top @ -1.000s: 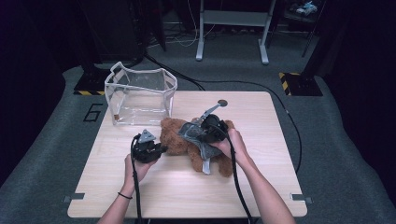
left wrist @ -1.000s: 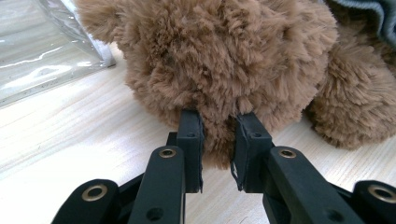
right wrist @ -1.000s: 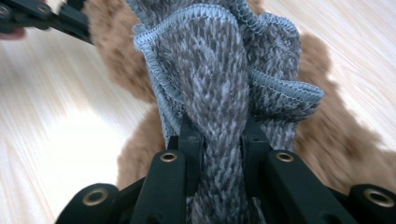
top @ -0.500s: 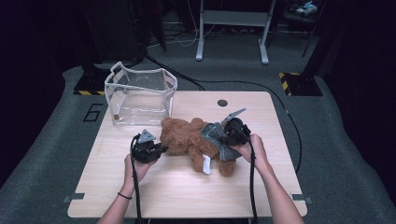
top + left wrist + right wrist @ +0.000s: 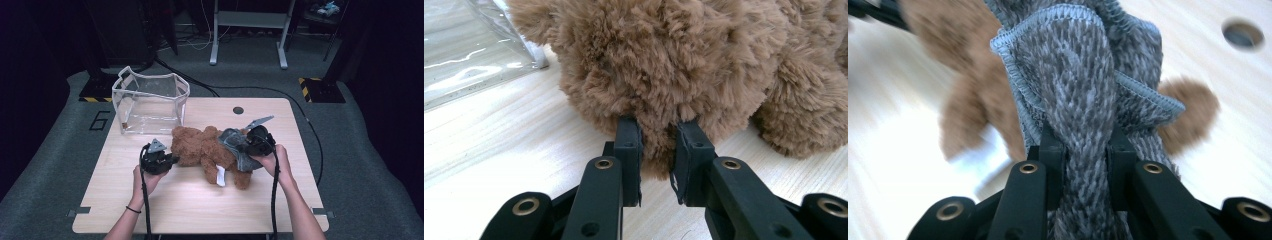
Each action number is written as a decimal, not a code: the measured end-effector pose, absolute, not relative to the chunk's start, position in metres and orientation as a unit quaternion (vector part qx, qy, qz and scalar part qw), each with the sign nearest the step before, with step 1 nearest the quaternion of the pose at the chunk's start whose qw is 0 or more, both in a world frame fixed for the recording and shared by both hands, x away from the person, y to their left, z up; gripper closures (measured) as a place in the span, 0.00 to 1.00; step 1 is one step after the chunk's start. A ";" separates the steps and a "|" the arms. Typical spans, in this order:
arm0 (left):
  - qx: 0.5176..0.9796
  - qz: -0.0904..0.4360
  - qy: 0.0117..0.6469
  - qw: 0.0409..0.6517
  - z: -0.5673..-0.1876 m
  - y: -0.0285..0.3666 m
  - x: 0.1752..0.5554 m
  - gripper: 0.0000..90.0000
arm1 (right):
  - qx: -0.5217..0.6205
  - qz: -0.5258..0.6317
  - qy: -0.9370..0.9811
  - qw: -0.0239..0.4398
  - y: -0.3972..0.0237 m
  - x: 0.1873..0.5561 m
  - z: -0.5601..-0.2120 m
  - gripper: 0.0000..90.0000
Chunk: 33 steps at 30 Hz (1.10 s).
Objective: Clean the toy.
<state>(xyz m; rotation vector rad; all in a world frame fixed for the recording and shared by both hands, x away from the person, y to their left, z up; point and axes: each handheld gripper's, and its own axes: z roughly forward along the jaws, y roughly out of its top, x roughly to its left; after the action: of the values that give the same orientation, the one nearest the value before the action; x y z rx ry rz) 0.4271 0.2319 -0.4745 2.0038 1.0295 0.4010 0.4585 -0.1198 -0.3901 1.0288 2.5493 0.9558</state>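
A brown teddy bear (image 5: 197,147) lies on its side in the middle of the wooden table (image 5: 165,205). My left gripper (image 5: 171,159) is shut on a tuft of fur at the bear's left end; in the left gripper view its jaws (image 5: 658,135) pinch the brown plush (image 5: 664,60). A grey knitted garment (image 5: 234,145) is bunched around the bear's lower body. My right gripper (image 5: 244,148) is shut on it; in the right gripper view the jaws (image 5: 1082,142) clamp a fold of grey cloth (image 5: 1083,85), with the blurred bear (image 5: 968,115) behind.
A clear plastic bag (image 5: 150,100) stands open at the table's back left, its edge close to the bear (image 5: 469,55). A round hole (image 5: 238,110) sits near the table's far edge (image 5: 1243,33). A white tag (image 5: 220,175) hangs from the bear.
My right gripper has moved to the right with the grey garment, dragging it from the bear's middle toward its legs. The left gripper has stayed in place on the fur.
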 end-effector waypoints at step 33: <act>0.796 0.156 0.408 0.419 -0.475 0.234 0.428 0.85 | 0.271 0.302 0.909 0.094 -0.017 0.462 -0.418 0.84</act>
<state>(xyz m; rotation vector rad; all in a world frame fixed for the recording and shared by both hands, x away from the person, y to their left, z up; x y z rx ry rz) 0.4278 0.2335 -0.4750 1.9947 1.0239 0.3919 0.4623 -0.0170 -0.4175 0.8045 2.6970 0.8969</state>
